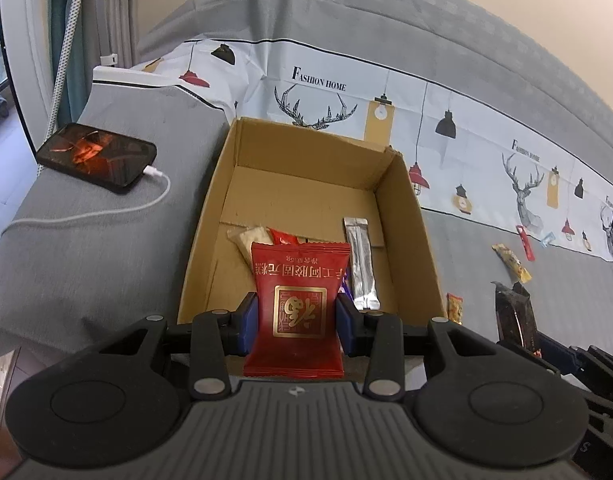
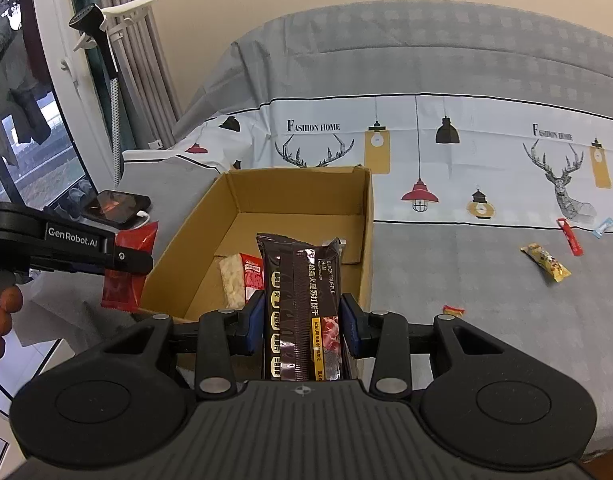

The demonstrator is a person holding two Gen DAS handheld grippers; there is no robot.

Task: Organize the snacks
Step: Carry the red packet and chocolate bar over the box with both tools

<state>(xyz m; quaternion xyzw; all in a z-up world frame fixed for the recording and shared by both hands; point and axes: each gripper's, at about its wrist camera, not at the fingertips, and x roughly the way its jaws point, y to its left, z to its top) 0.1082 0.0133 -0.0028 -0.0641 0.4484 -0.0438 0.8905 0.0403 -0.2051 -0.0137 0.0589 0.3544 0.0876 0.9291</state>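
Stage of work: partly done, by judgement roughly midway.

Left gripper (image 1: 297,326): pressed onto a red snack packet (image 1: 299,308), held flat-on between the blue pads. Packet positioned at the near edge of the cardboard box (image 1: 406,216), not yet released inside.

Right gripper (image 2: 302,330): clamped on a dark biscuit pack (image 2: 302,304) labelled black truffle ham, held lengthwise between the pads. Positioned over the near wall of the same box, likewise not yet dropped.

Already inside the box, near end: a pale crumbly bar (image 1: 248,240), a small red sachet (image 1: 282,236), a silver stick pack (image 1: 360,262) lying along the right wall. A purple item just visible behind the red packet; kind cannot be told. Far half of the box floor bare.

Outstanding on the bed cover (image 2: 446,272), to the right of the box and well apart from it: a yellow wrapped snack (image 2: 545,262), a red stick sachet (image 2: 569,237), a small light-blue sachet (image 2: 603,227), a small orange-red sweet (image 2: 453,310) nearer the box.

Not part of the sorting, by appearance: a phone (image 1: 96,156) on charge with a white cable (image 1: 106,210), left of the box.

Assessment: three or four items stowed, two in transit, at least four to collect. Room in the box ample. Further snacks beyond the frame edges cannot be ruled out.
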